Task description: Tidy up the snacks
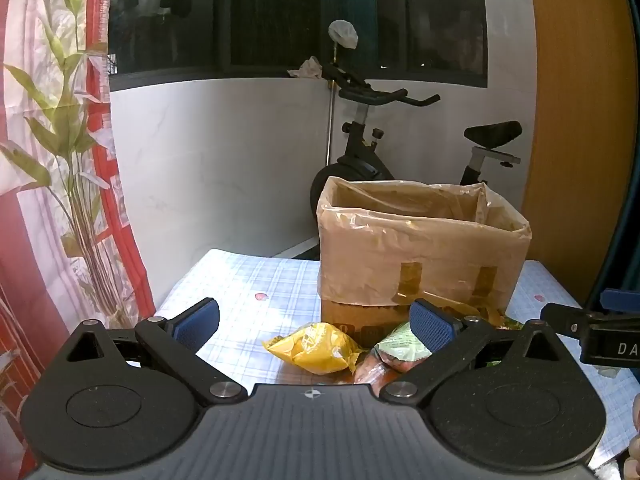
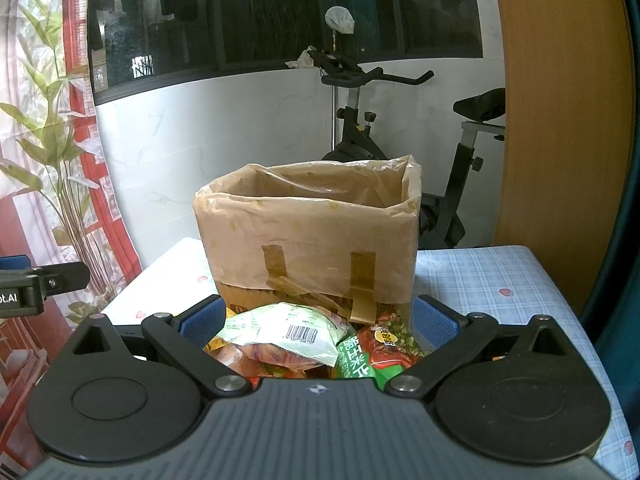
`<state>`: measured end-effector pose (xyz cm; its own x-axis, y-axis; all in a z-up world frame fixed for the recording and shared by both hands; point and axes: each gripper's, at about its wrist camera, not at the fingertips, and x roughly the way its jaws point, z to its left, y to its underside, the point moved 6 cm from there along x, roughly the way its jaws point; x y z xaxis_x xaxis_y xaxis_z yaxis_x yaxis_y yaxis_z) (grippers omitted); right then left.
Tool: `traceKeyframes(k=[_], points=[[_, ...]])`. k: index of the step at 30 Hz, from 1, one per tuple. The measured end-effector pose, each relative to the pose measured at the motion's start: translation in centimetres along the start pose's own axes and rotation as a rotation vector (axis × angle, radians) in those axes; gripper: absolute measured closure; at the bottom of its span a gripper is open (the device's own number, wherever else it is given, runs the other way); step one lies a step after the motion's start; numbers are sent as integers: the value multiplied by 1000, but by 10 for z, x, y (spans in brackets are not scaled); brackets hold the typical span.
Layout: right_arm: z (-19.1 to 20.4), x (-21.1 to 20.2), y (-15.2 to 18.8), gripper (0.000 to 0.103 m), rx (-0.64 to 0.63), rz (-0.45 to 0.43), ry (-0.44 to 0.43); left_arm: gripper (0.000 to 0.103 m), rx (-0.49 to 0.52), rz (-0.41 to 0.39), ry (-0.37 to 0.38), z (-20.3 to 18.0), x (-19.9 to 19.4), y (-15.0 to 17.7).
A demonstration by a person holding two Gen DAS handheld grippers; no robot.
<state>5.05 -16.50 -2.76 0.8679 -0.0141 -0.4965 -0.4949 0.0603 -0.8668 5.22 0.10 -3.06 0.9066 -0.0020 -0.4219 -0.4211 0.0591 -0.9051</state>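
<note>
Both grippers gape, empty | left gripper (image 1: 316, 322): yellow packet (image 1: 316, 346) between jaws | right gripper (image 2: 318, 318): green packet (image 2: 288, 330) between jaws

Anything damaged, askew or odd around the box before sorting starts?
Yes. On the cardboard box, the brown tape strips holding the plastic liner are peeling and crumpled at the lower front. Snack packets lie heaped against its base.

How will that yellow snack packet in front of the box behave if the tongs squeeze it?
The yellow snack packet looks puffed with air, so it is probably light and will likely dent under pressure. Its glossy, crinkled wrapper may slip between the pads. Being soft-sided, it should slide rather than roll if pushed.
</note>
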Motion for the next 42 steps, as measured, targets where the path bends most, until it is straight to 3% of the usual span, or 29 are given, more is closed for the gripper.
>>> traceKeyframes(k=[11, 19, 28, 31, 38, 42], points=[[-2, 4, 8, 1, 2, 5, 1, 1, -34, -13, 17, 3, 4, -3], [-4, 14, 19, 1, 5, 3, 5, 1, -11, -15, 27, 5, 21, 18], [-11, 39, 57, 1, 29, 15, -15, 2, 15, 111, 77, 3, 62, 73], [-10, 45, 66, 1, 13, 26, -1, 2, -50, 240, 139, -1, 67, 100], [-15, 57, 90, 1, 25, 60, -21, 6, -126, 270, 188, 1, 110, 131], [-20, 62, 102, 4, 46, 86, -21, 6, -159, 294, 256, -13, 114, 137]])
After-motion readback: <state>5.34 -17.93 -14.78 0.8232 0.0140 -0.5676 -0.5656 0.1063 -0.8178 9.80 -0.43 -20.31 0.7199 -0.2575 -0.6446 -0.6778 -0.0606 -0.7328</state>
